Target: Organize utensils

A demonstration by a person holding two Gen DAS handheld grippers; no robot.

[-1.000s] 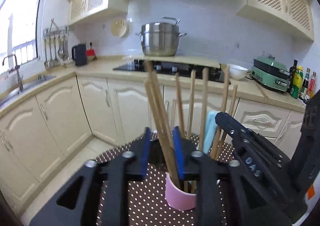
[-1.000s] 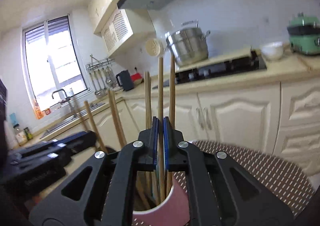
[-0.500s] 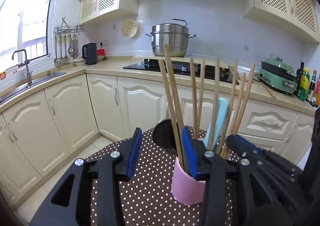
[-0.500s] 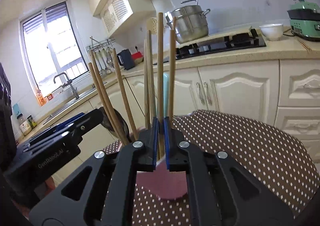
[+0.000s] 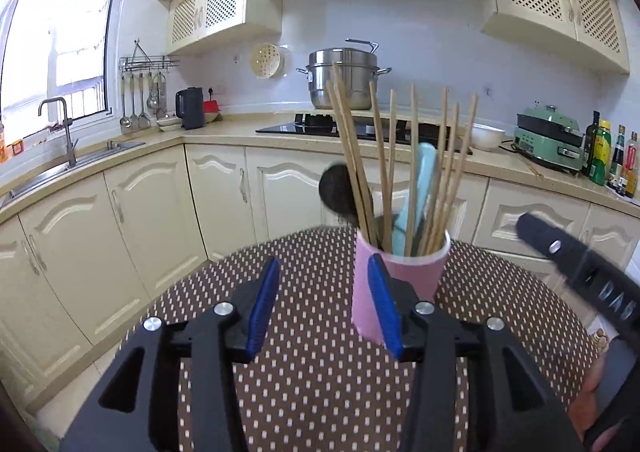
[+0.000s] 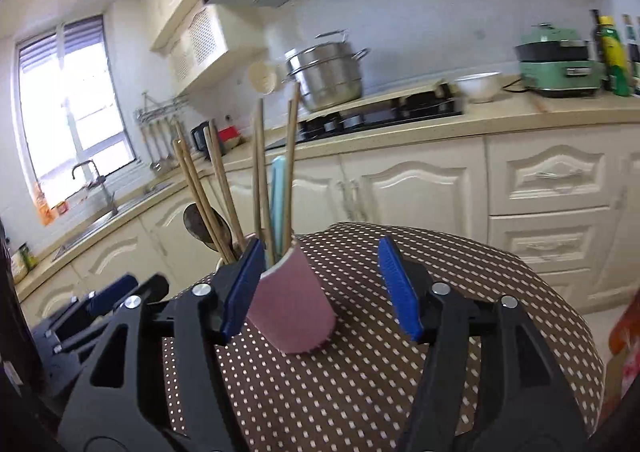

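A pink cup (image 5: 400, 276) stands near the middle of the round polka-dot table (image 5: 312, 372), with bare cloth all round; its wooden chopsticks (image 5: 352, 156) point upward, fanned; the left tongs (image 5: 326, 308) and right tongs (image 6: 320, 288) are both opening, empty, set back from the cup.

**Bright daylight, soft edges**

Daylight poured in from the window (image 5: 52, 52), which was blown out to white in both my views. The room was evenly lit, with soft shadows. The fisheye bent the cabinets (image 5: 208, 8) and darkened the corners. My right view smeared with motion: the pot (image 6: 328, 72) and stove (image 6: 380, 112) looked blurred. The left view stayed sharper.
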